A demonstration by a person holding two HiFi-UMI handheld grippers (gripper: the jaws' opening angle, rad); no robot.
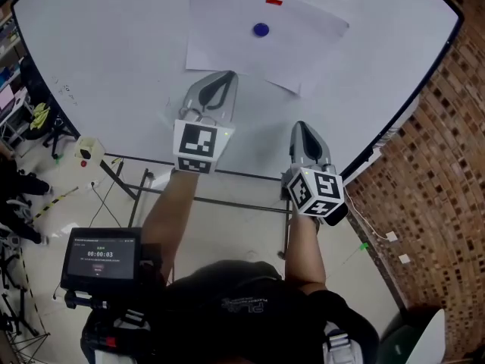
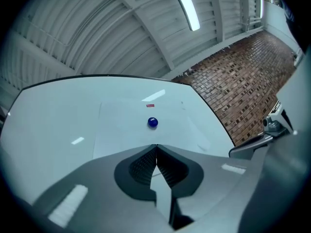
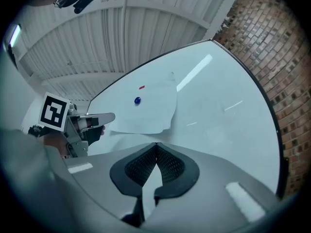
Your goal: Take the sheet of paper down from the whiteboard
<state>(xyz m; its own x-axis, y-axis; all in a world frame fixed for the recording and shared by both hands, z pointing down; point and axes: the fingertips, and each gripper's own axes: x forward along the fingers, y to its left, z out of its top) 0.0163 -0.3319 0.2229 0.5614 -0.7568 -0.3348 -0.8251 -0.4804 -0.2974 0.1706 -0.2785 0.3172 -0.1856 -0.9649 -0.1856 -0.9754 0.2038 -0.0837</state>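
Note:
A white sheet of paper [image 1: 258, 36] hangs on the whiteboard [image 1: 114, 59], held by a round blue magnet [image 1: 261, 29] and a small red strip [image 1: 273, 1] near its top edge. The sheet's lower right corner curls off the board [image 3: 165, 123]. My left gripper [image 1: 227, 76] points at the sheet's lower edge, jaws shut and empty, tips close to the paper. My right gripper [image 1: 301, 127] is lower and to the right, below the sheet, also shut with nothing in it. In the left gripper view the magnet [image 2: 152, 122] sits just above the shut jaws [image 2: 156, 145].
A brick wall [image 1: 439, 165] runs along the board's right side. The whiteboard's stand legs [image 1: 144, 188] and floor lie below. A device with a timer screen [image 1: 100, 258] sits at the person's lower left. Clutter [image 1: 23, 120] stands at the far left.

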